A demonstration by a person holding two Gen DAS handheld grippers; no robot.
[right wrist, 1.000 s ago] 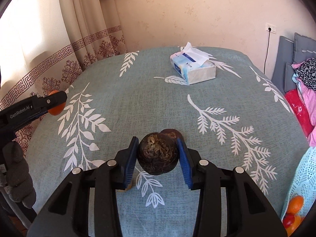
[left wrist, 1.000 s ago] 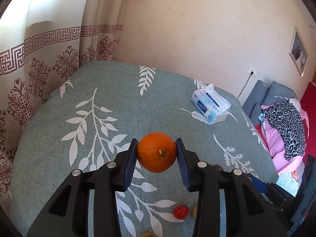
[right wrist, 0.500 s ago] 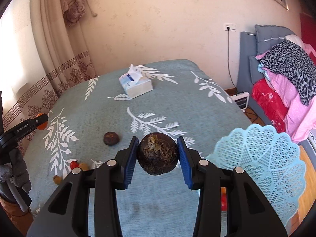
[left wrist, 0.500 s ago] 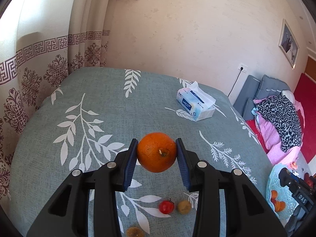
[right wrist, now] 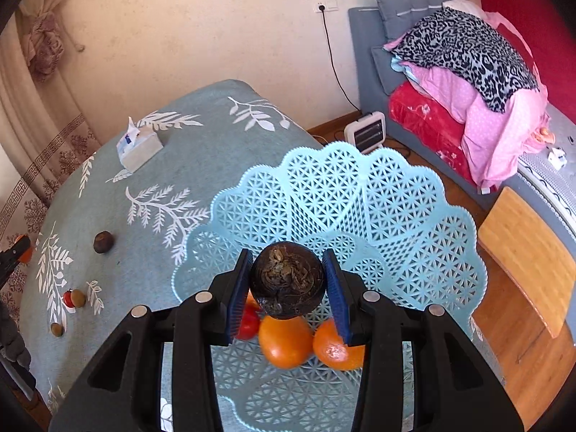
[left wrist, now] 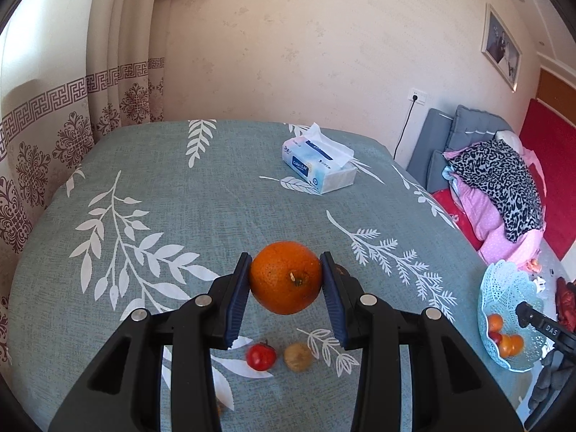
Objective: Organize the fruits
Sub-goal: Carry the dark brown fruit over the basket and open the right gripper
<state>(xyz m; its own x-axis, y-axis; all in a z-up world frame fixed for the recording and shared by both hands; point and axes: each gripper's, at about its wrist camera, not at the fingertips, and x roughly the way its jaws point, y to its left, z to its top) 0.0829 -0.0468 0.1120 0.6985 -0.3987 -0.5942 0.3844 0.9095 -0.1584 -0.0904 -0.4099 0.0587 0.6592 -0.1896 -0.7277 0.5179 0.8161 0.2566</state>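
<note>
My left gripper (left wrist: 286,288) is shut on an orange (left wrist: 285,282), held above the blue-green tablecloth (left wrist: 180,194). Under it lie a small red fruit (left wrist: 261,356) and a tan fruit (left wrist: 297,356). My right gripper (right wrist: 288,288) is shut on a dark brown round fruit (right wrist: 287,280), held over the light blue lattice basket (right wrist: 360,208). The basket holds two oranges (right wrist: 286,342) and a red fruit (right wrist: 248,322). The basket also shows in the left wrist view (left wrist: 504,288) at the table's right edge. A dark fruit (right wrist: 103,242) and several small fruits (right wrist: 73,298) lie on the cloth.
A tissue box (left wrist: 318,167) sits at the far side of the table. A patterned curtain (left wrist: 54,115) hangs at the left. A bed with piled clothes (right wrist: 468,68) and a small heater (right wrist: 364,131) stand to the right, over a wooden floor (right wrist: 514,324).
My right gripper has carried the dark fruit from over the table's middle to over the basket. My left gripper, still holding the orange, has swung right, so the basket now shows.
</note>
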